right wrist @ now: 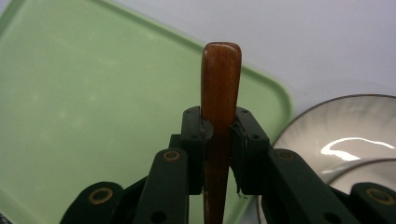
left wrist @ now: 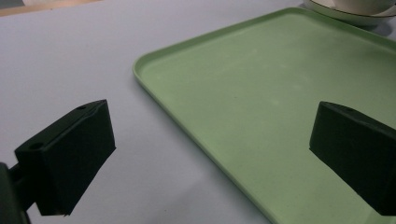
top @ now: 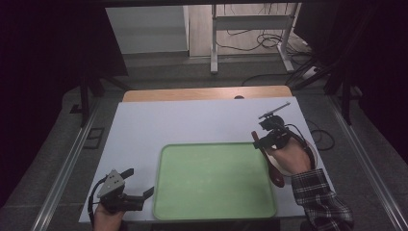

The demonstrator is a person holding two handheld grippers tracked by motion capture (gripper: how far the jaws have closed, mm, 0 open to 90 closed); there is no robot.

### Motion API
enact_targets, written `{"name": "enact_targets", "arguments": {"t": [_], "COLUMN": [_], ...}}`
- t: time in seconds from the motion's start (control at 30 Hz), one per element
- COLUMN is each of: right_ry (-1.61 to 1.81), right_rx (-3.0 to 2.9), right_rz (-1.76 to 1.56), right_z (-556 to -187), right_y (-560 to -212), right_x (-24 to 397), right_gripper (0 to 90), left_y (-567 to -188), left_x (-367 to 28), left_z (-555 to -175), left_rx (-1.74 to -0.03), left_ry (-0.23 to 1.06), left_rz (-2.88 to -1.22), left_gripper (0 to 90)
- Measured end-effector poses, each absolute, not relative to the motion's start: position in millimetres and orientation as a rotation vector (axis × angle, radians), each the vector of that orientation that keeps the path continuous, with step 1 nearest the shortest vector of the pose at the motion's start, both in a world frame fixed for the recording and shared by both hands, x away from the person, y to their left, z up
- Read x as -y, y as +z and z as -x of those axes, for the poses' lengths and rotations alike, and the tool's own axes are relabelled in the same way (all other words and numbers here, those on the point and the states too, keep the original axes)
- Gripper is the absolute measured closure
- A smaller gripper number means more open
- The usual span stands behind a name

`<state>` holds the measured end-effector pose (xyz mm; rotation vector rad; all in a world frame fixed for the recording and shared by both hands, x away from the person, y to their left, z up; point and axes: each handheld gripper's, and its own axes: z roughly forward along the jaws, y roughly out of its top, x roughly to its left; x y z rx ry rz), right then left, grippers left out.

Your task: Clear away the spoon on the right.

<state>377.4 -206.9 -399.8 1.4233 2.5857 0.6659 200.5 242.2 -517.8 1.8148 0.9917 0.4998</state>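
Two tools: right tool (right wrist: 218, 140) clamps a wooden spoon (right wrist: 220, 79); left tool (left wrist: 205, 158) gapes.

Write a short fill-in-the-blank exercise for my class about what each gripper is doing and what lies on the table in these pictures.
1. The right gripper is shut on a brown wooden ____.
2. The left gripper holds nothing, and its jaws stand ____.
3. The large flat thing in the middle of the table is a ____ tray.
4. In the right gripper view, the white dish lies ____ the tray, on the table.

Missing words: spoon; open; green; beside
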Motion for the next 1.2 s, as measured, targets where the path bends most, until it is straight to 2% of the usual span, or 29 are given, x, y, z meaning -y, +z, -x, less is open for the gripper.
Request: {"name": "enact_targets", "arguments": {"t": [0.53, 1.2], "right_ry": [0.626, 0.543], "right_rx": [-2.646, -2.661], "right_rz": [-1.462, -1.51], "right_z": [-376.1, -378.7], "right_y": [-435.0, -475.7], "right_x": [186.0, 181.0], "right_gripper": [76.5, 75.8], "left_y": [-517.7, -517.9], "left_x": [-242.2, -241.4], "left_z": [-200.4, -200.5], "left_rx": [-0.99, -0.987], "left_ry": [0.499, 0.496], "left_rz": [-1.816, -1.822], "left_gripper": [0.0, 0.0]}}
